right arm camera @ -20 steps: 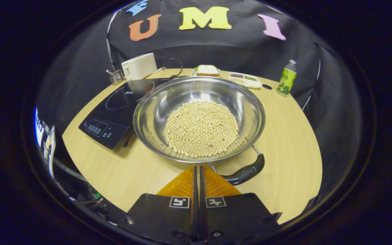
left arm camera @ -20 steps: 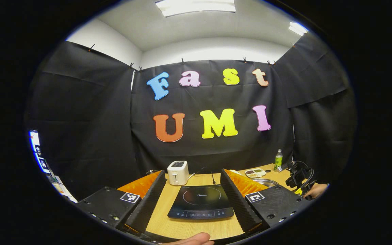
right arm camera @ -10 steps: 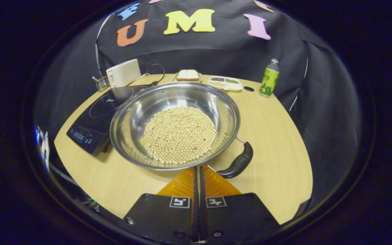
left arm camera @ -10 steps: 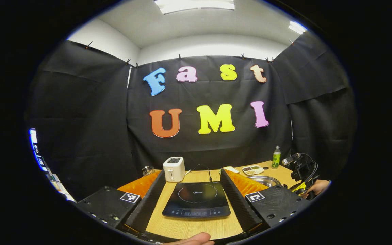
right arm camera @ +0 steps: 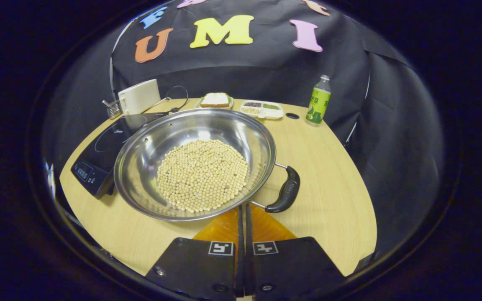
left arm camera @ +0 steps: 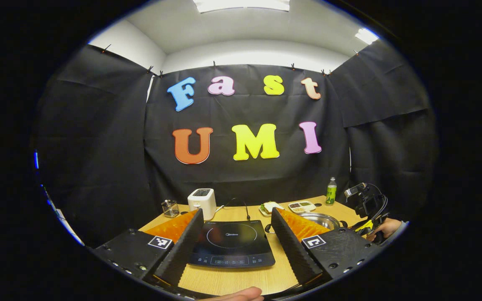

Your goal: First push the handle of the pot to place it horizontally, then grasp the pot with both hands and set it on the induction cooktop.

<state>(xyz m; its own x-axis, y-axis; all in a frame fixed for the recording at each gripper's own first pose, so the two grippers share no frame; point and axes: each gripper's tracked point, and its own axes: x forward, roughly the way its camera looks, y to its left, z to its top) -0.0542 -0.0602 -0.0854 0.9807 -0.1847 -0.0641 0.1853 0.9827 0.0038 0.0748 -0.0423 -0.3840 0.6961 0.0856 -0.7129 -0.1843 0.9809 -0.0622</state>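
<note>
Steel rim meets my right claw (right arm camera: 242, 209) in the right gripper view: its two fingers are pressed together with nothing between them, their tips just at the near edge of the stainless pot (right arm camera: 195, 161), at about 6 o'clock on its rim. Whether the tips touch the rim I cannot tell. The pot's black handle (right arm camera: 285, 194) sticks out at roughly 4 o'clock, just beside the claw tips. Pale round beans (right arm camera: 202, 174) cover the pot's bottom. The pot sits on the wooden tabletop (right arm camera: 333, 196), its 10 o'clock side up against the black induction cooktop (right arm camera: 98, 159). Farther out, at 11 o'clock, I see a white toaster (right arm camera: 139, 96); at 12 o'clock a sandwich on a plate (right arm camera: 215, 99) and a divided snack tray (right arm camera: 262, 109); at 1 o'clock a green bottle (right arm camera: 318, 100).

My left claw (left arm camera: 237, 228), in the left gripper view, is spread wide and holds nothing; the induction cooktop (left arm camera: 232, 244) lies between its fingers. At 3 o'clock the pot (left arm camera: 320, 218) peeks out behind the right-hand finger, with the other claw and the hand (left arm camera: 385, 228) holding it beyond.
</note>
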